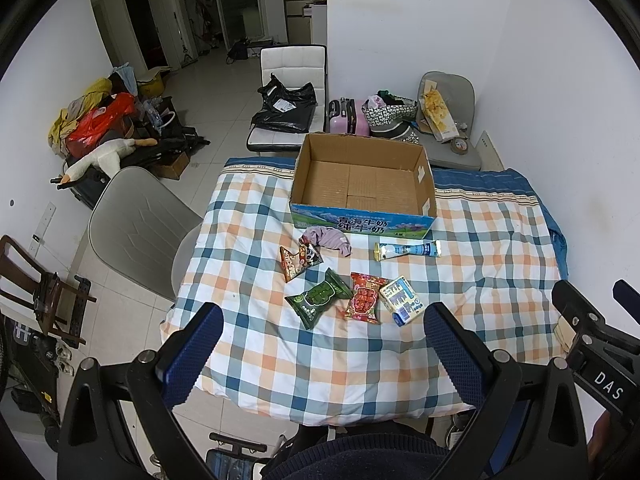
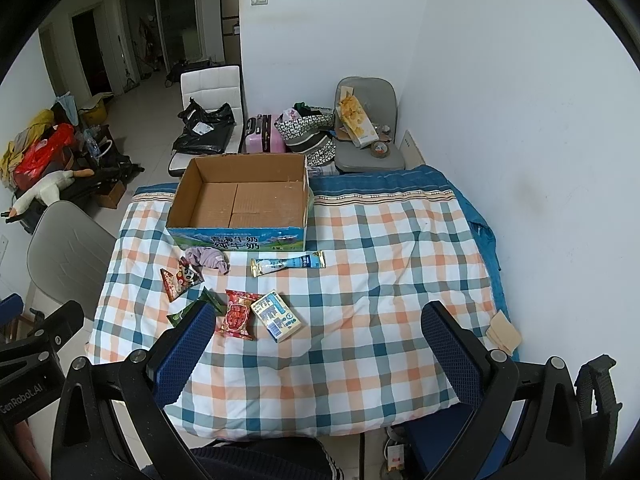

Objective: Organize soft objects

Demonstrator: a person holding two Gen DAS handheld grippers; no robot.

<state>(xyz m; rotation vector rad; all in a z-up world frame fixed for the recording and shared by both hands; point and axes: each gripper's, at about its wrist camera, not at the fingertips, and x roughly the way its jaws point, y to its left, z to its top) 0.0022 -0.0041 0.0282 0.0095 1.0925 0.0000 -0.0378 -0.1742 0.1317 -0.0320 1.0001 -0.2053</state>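
An open, empty cardboard box [image 1: 362, 184] [image 2: 240, 200] stands at the far side of the plaid-covered table [image 1: 480, 264] [image 2: 380, 264]. In front of it lie a crumpled lilac cloth [image 1: 327, 239] [image 2: 208, 258], a brown snack pack [image 1: 298, 260] [image 2: 180, 279], a green pack [image 1: 318, 298] [image 2: 180, 314], a red pack [image 1: 365, 297] [image 2: 237, 313], a white-blue carton [image 1: 402, 299] [image 2: 280, 315] and a long blue tube pack [image 1: 407, 249] [image 2: 287, 264]. My left gripper [image 1: 323, 332] and right gripper [image 2: 318, 332] are open and empty, above the table's near edge.
A grey chair [image 1: 136, 228] [image 2: 64, 256] stands left of the table. A white chair with a black bag [image 1: 286, 100], a pink suitcase [image 1: 347, 116] and another grey chair [image 1: 448, 120] stand behind it. A white wall runs along the right. Beige pads [image 2: 504, 332] lie at the table's right edge.
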